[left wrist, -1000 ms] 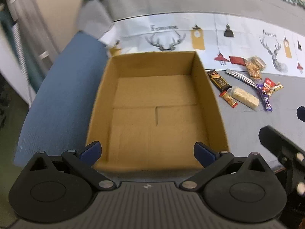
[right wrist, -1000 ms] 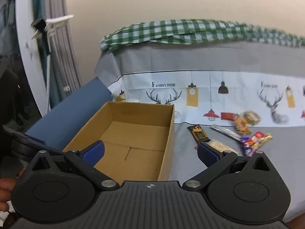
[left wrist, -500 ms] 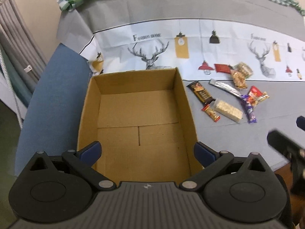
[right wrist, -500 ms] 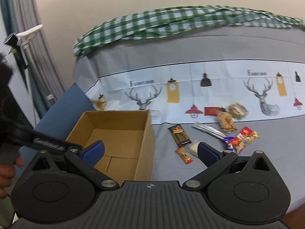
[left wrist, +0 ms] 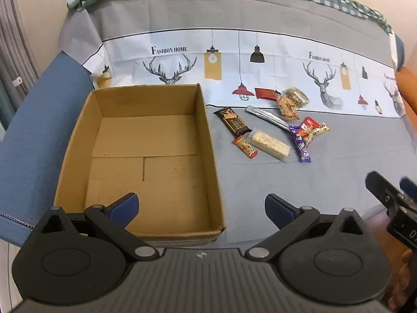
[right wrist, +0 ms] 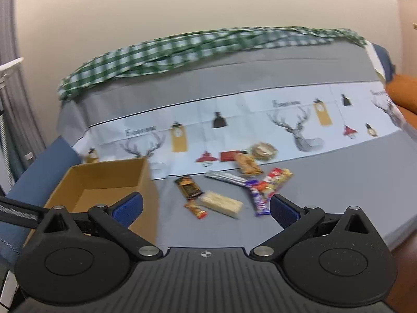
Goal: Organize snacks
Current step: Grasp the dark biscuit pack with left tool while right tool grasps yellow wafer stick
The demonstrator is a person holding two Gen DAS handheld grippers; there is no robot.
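An empty cardboard box (left wrist: 146,151) (right wrist: 104,180) sits at the left on a grey printed cloth. To its right lies a cluster of several wrapped snacks: a dark chocolate bar (left wrist: 233,123) (right wrist: 189,186), a pale rice bar (left wrist: 269,144) (right wrist: 221,203), a small orange bar (left wrist: 244,146) (right wrist: 196,208), a silver stick (left wrist: 269,116), a purple bar (left wrist: 301,146) (right wrist: 258,200) and a red packet (left wrist: 311,127) (right wrist: 276,180). My left gripper (left wrist: 202,207) is open over the box's near right corner. My right gripper (right wrist: 206,207) is open, held above the near side of the snacks.
A green checked cloth (right wrist: 182,52) lies bunched along the far edge by the wall. A blue cushion (left wrist: 34,120) flanks the box on the left. Something orange (right wrist: 402,94) sits at the far right. My right gripper's body (left wrist: 391,200) shows at the left view's right edge.
Both grippers have swung to the right and pulled back, so the snacks now sit nearer the middle of each view. Both stay open and hold nothing.
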